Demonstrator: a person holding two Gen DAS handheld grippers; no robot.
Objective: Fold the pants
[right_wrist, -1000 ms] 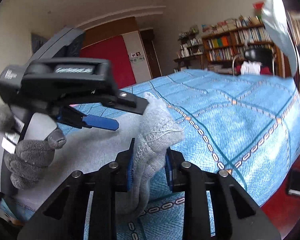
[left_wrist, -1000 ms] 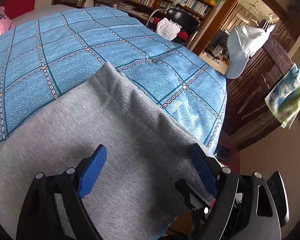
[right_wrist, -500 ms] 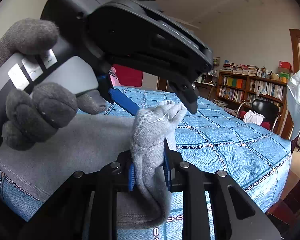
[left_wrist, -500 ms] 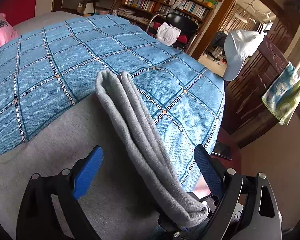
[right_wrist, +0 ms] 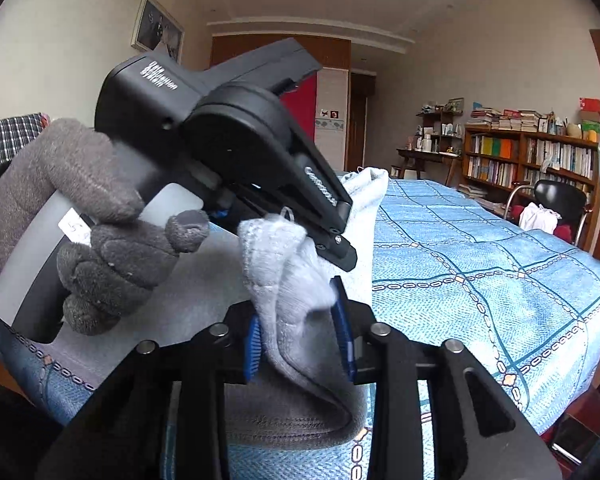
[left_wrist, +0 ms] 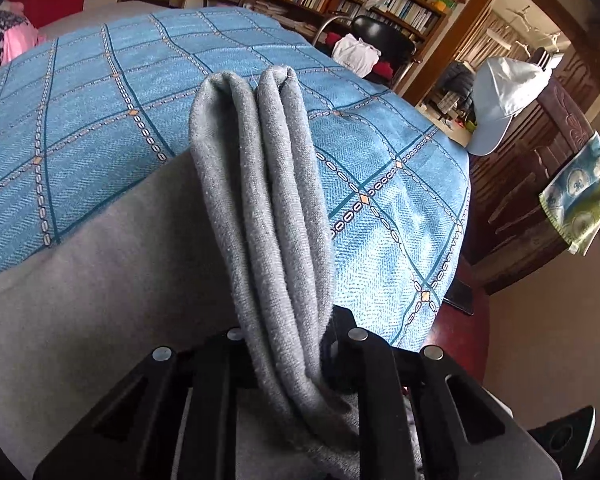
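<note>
Left gripper (left_wrist: 286, 354) has closed on the pants (left_wrist: 260, 200) since half a second ago: then its blue pads stood wide apart with the folded grey edge lying loose between them, now the black arms are pinched in on that edge and the pads are hidden in the cloth. The bunched edge rises from the jaws as thick rolled layers and runs away across the blue patterned bedspread (left_wrist: 80, 120); the rest of the pants lies flat on the bed, lower left in that view. In the right wrist view the gloved left hand (right_wrist: 96, 224) holds the left gripper's body, which fills the frame's left half and blocks most of the pants behind it (where the left fingertips end is not clear from this side). Right gripper (right_wrist: 302, 340) clamps a wad of the same grey fabric between its blue pads (right_wrist: 253, 346), as it did before, though the pads sit a bit wider apart than half a second ago and the left gripper's nose now presses into the top of the wad rather than hovering over it. Below the right jaws the cloth hangs in a fold over the bedspread's near edge. Far right: white cap (left_wrist: 500, 100) on dark wooden furniture, a towel (left_wrist: 578, 204) draped beside it, cut off by the fisheye rim; bookshelf (right_wrist: 528, 160) and black chair (right_wrist: 560, 200) small in the background.
</note>
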